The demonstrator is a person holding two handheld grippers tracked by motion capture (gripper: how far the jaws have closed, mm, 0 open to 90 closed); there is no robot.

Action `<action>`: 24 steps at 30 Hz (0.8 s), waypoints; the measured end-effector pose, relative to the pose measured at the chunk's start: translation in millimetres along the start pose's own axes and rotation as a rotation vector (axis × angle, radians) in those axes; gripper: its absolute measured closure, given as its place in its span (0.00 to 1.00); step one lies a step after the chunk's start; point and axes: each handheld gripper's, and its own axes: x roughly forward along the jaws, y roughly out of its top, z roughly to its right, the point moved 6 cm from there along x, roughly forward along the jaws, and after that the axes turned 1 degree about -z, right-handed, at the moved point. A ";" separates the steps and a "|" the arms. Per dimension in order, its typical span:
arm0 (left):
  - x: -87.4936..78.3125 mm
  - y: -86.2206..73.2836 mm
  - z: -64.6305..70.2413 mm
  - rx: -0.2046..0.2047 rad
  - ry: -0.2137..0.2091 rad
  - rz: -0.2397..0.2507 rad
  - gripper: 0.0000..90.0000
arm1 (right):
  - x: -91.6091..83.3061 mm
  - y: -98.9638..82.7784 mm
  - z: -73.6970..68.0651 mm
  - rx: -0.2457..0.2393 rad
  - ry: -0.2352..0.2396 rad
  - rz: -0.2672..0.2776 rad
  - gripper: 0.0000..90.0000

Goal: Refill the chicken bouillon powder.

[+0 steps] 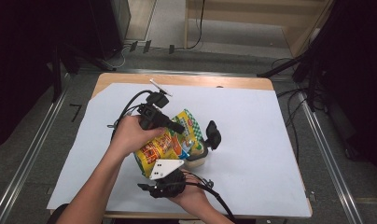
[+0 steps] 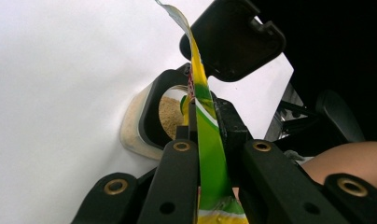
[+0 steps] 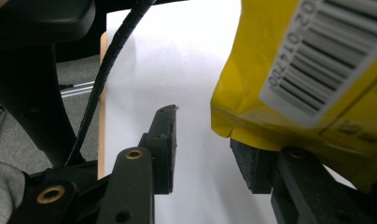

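Pinching the top edge of the yellow bag (image 2: 210, 154), my left gripper (image 2: 206, 135) had its jaws shut tight on it, so the bag stayed up over the tub (image 2: 147, 123) and would not flop. The tub sat on the white sheet (image 1: 252, 116) with its black lid (image 2: 233, 39) flipped open, so the brown crumbs inside could be reached. My right gripper (image 3: 203, 149) stood with its jaws apart and nothing pressed between them. The bag's lower corner (image 3: 252, 116) lay over one jaw, I think so that hand could help tip it.
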 end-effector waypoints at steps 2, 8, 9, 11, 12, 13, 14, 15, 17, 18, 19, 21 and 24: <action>-2.4 0.1 1.7 0.010 -0.005 0.006 0.98 | 0.1 -0.4 0.5 -0.002 -0.004 -0.002 0.69; -14.7 0.1 2.7 0.043 0.013 0.032 0.98 | 0.2 -3.4 4.2 0.021 -0.007 -0.013 0.68; -17.3 0.0 3.2 0.053 0.012 0.038 0.98 | 0.3 -3.6 4.9 0.033 -0.009 -0.011 0.68; -20.8 -0.7 4.6 0.057 -0.010 0.046 0.99 | -0.2 -4.7 7.6 0.041 -0.018 -0.013 0.68; -21.7 -1.2 4.8 0.060 -0.012 0.047 0.99 | -0.3 -5.4 8.6 0.040 -0.022 -0.016 0.68; -22.5 -1.5 4.9 0.062 -0.012 0.048 0.99 | -0.1 -6.0 9.0 0.040 -0.027 -0.020 0.68; -23.1 -1.9 4.9 0.064 -0.014 0.049 0.99 | 0.0 -6.7 9.5 0.033 -0.035 -0.027 0.68; -23.9 -2.3 4.8 0.066 -0.015 0.050 0.99 | 0.4 -7.1 10.1 0.028 -0.044 -0.032 0.68; -26.3 -2.7 4.8 0.064 -0.021 0.058 0.99 | 0.7 -7.7 10.2 0.030 -0.054 -0.043 0.68; -28.9 -2.9 5.0 0.064 -0.031 0.064 0.99 | 0.7 -7.9 10.9 0.029 -0.059 -0.045 0.68; -30.6 -3.2 5.1 0.064 -0.037 0.068 0.99 | 0.4 -8.1 11.8 0.030 -0.064 -0.045 0.67; -35.8 -4.0 5.7 0.064 -0.063 0.081 0.99 | -0.6 -8.1 13.0 0.056 -0.056 -0.036 0.66; -42.5 -5.6 8.4 0.071 -0.093 0.091 1.00 | -1.1 -8.9 15.8 0.080 -0.046 -0.026 0.65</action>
